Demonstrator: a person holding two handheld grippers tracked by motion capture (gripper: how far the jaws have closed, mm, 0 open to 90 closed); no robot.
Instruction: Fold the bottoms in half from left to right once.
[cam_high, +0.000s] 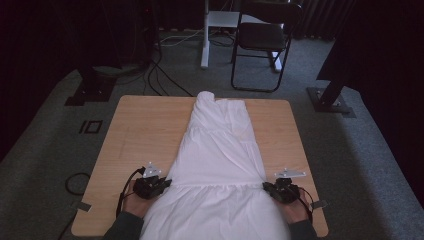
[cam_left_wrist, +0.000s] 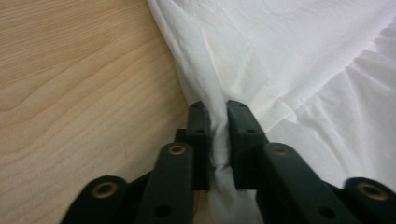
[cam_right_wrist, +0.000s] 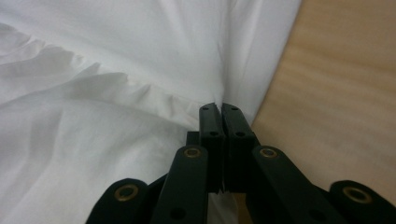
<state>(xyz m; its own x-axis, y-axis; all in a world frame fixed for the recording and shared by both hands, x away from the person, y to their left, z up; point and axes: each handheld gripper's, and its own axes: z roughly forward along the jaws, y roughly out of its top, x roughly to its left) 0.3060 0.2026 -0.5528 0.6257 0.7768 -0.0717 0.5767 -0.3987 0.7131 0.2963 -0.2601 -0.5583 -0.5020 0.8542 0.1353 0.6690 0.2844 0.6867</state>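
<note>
My left tool (cam_high: 159, 184) is clenched on the dress's (cam_high: 220, 150) left edge at the gathered seam, my right tool (cam_high: 273, 189) on its right edge. The dress lies flat on the counter (cam_high: 135, 135), long axis running away from me, midway between both tools.

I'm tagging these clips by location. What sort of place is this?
Probably a lab or recording room, not a home: a bare wooden table on grey carpet, cables trailing over the floor, a folding chair, and dark stands at both sides.
</note>
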